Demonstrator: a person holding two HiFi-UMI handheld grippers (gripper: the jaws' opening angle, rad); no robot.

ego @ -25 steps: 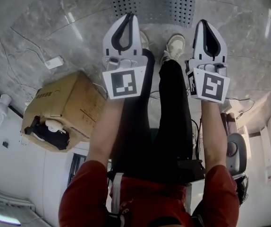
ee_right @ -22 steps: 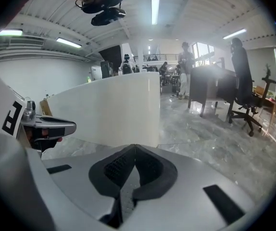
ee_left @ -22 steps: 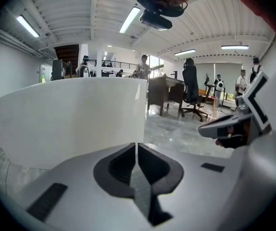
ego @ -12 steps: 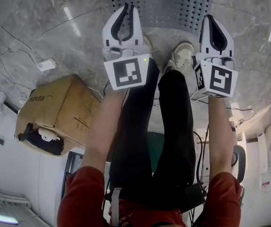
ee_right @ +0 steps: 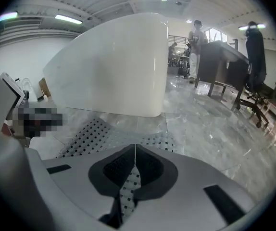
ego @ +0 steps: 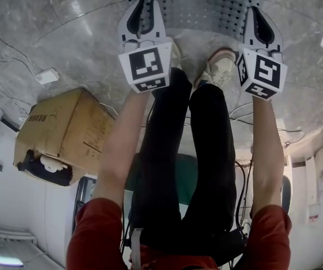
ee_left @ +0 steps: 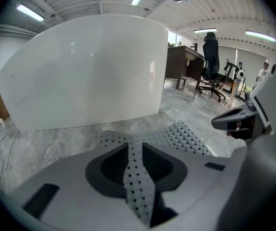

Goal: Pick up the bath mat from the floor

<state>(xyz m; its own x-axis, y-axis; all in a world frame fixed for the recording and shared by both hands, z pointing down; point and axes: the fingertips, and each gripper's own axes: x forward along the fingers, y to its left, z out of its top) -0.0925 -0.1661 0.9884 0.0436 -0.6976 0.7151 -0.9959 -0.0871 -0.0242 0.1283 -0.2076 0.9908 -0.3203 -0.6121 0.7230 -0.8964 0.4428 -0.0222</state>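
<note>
The bath mat (ego: 201,4) is grey with rows of small holes and lies flat on the marble floor at the top of the head view. My left gripper (ego: 144,3) hangs over its near left edge. Its jaws are opening and stand slightly apart with nothing between them; the mat (ee_left: 188,137) shows through the gap. My left gripper (ee_left: 134,146) does not touch it. My right gripper (ego: 256,10) is over the mat's near right edge, shut and empty. In the right gripper view the tips of my right gripper (ee_right: 135,147) meet above the mat (ee_right: 87,134).
A white bathtub (ee_left: 90,71) stands just beyond the mat. The person's shoes (ego: 220,63) are between the grippers, at the mat's near edge. A cardboard box (ego: 66,131) sits at the left, with a white plug block (ego: 48,75) and cables on the floor.
Both grippers have moved forward, from in front of the shoes to over the mat's near edge. The left jaws have parted a little.
</note>
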